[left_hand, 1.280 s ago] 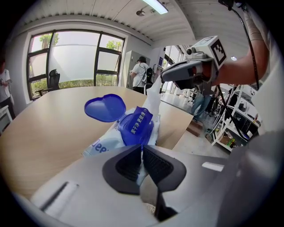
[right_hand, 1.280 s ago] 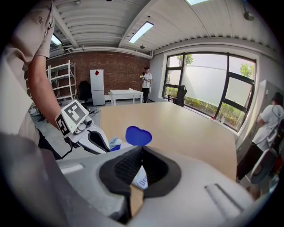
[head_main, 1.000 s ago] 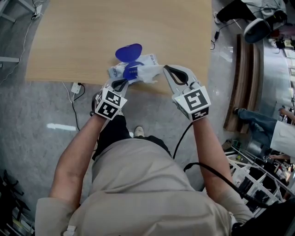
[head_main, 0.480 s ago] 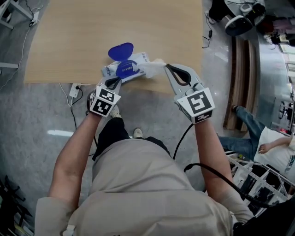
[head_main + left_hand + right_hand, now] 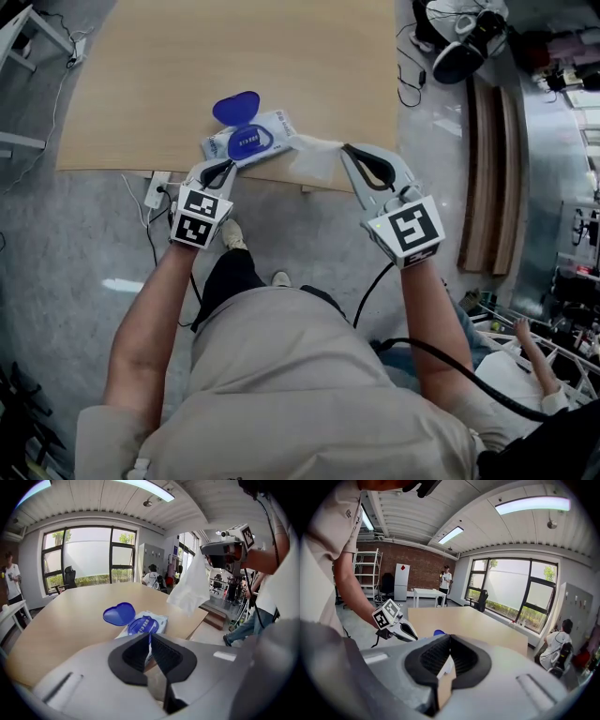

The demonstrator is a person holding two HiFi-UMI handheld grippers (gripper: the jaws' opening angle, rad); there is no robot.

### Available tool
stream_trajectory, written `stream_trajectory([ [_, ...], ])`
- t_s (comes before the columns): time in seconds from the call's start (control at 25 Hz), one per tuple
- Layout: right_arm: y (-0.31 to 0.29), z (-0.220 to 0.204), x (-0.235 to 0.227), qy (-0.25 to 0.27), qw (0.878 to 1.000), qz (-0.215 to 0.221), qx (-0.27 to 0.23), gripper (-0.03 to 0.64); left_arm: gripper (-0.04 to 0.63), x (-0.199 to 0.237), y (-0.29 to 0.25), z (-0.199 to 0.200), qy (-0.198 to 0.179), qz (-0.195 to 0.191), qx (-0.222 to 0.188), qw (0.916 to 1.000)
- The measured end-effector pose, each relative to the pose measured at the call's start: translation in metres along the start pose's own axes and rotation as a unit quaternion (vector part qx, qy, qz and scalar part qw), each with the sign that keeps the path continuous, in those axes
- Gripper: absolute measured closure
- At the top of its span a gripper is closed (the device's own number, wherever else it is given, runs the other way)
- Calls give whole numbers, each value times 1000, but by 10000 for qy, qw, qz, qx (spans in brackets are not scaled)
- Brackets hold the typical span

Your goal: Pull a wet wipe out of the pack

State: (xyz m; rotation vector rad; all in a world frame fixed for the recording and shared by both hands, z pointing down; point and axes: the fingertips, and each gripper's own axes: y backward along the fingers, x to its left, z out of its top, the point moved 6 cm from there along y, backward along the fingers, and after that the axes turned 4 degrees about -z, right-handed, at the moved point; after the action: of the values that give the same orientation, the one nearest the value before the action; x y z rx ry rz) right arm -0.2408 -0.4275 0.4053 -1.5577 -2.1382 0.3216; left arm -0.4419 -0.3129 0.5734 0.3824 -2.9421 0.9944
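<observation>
White and limp, the wet wipe (image 5: 314, 157) is hanging from the right hand-held gripper (image 5: 346, 148). Its jaws are pressing together on one corner of the sheet, and the right gripper view is showing a sliver of it pinched between the black pads. The left hand-held gripper (image 5: 226, 165) is likewise clamping tight, nipping the near edge of the pack (image 5: 251, 141) and pinning it to the wooden bench (image 5: 187, 56) right by the bench's front edge.

The pack is lying with its long axis running across the person from left to right, its right end angled slightly away. The wipe is lying just off that right end, toward the right hand-held gripper and partly out over the bench's front edge. Any further pull is therefore looking like a rightward one, along the pack's length and away from the anchoring left side.

In the left gripper view the sheet is dangling in the air with no strand visibly leading back to the pack, so it is probably already free. In the head view its left corner is sitting against the pack's end, and whether they are touching cannot be told.

The blue lid (image 5: 236, 106) is standing folded open on the far side, exposing the blue oval opening. Whether another wipe is poking up there cannot be made out.
</observation>
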Motion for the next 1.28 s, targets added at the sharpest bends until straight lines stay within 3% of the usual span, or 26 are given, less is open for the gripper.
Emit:
stream_trajectory([
  [0.36, 76, -6, 14, -99, 9991, -22, -403, 615, 578, -70, 77, 40, 99, -50, -822, 9966],
  [0.52, 111, -13, 20, -194, 9979, -3, -621, 615, 578, -109, 113, 57, -38, -132, -1059, 9943],
  [0.92, 221, -43, 50, -265, 9948, 118, -978, 615, 578, -239, 193, 70, -272, -136, -1385, 9899],
  [1.28, 296, -68, 91, -264, 9934, 346, -1064, 615, 578, -324, 267, 59, -238, -65, -1446, 9892],
])
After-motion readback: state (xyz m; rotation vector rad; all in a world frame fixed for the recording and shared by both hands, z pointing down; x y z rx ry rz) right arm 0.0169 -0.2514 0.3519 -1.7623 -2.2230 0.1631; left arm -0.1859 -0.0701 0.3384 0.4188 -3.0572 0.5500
